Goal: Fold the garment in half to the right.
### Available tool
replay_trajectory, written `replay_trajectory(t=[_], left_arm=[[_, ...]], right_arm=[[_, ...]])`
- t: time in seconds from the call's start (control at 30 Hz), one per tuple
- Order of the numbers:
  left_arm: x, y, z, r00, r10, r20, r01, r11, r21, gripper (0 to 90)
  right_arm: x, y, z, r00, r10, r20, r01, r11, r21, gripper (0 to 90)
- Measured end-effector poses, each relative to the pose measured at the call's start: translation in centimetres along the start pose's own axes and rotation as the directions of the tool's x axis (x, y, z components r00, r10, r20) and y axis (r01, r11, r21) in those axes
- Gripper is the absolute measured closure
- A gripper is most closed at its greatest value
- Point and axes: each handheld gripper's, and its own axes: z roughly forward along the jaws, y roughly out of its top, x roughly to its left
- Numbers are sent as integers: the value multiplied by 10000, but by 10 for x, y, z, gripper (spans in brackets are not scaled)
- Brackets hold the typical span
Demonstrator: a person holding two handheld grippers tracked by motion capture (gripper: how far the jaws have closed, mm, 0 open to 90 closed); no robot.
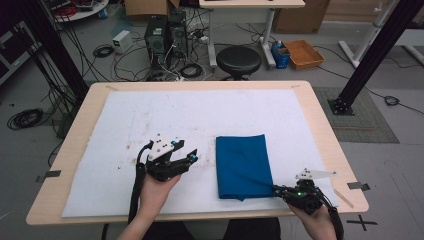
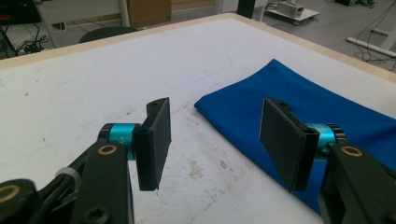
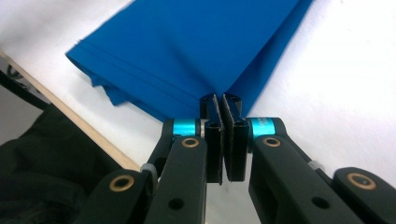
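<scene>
Right claw (image 3: 223, 109) is pinched on the near right corner of a folded blue cloth (image 1: 242, 165), its jaws pressed together with the fabric edge between them. That cloth lies flat on a white sheet (image 1: 150, 125) covering the wooden surface (image 1: 320, 120), right of centre, with the right claw (image 1: 276, 189) at about its 5 o'clock. Left claw (image 2: 212, 140) is spread wide with nothing between its jaws, held just above the sheet; from above, the left claw (image 1: 192, 156) sits at the cloth's 9 o'clock, close beside it but apart.
</scene>
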Motion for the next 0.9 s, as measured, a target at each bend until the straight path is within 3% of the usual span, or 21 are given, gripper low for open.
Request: replay_trajectory(t=[0.13,0.2,0.33,0.5,0.63,0.77,0.83,0.9], left_arm=[[0,1,-1,10000,71,25,-71,10000,13,435],[1,2,-1,9998,159,101,-160,9998,102,433],[6,6,-2,9991,407,156,-411,9987,295,405],[19,13,-8,9977,576,356,-581,9983,111,362],[33,21,-16,9944,1002,323,-1002,9950,-2,338],[47,26,-23,9873,1535,404,-1537,9881,36,337],[53,27,-27,9840,1762,259,-1765,9843,67,337],[62,27,-32,9853,1691,246,-1692,9856,13,336]], right_arm=[[-3,0,-3,9999,57,123,-56,9999,-117,785],[-4,4,-7,9998,131,177,-124,9992,-368,756],[-5,20,-18,9991,-128,403,174,9931,-1160,625],[-8,52,-28,9961,-575,669,718,9689,-2369,435],[-13,75,-28,9929,-906,766,1099,9457,-3059,379],[-19,99,-20,9922,-1127,525,1236,9395,-3194,297],[-20,110,-15,9871,-1548,413,1597,9286,-3350,298],[-20,119,-12,9802,-1920,492,1971,9185,-3428,296]])
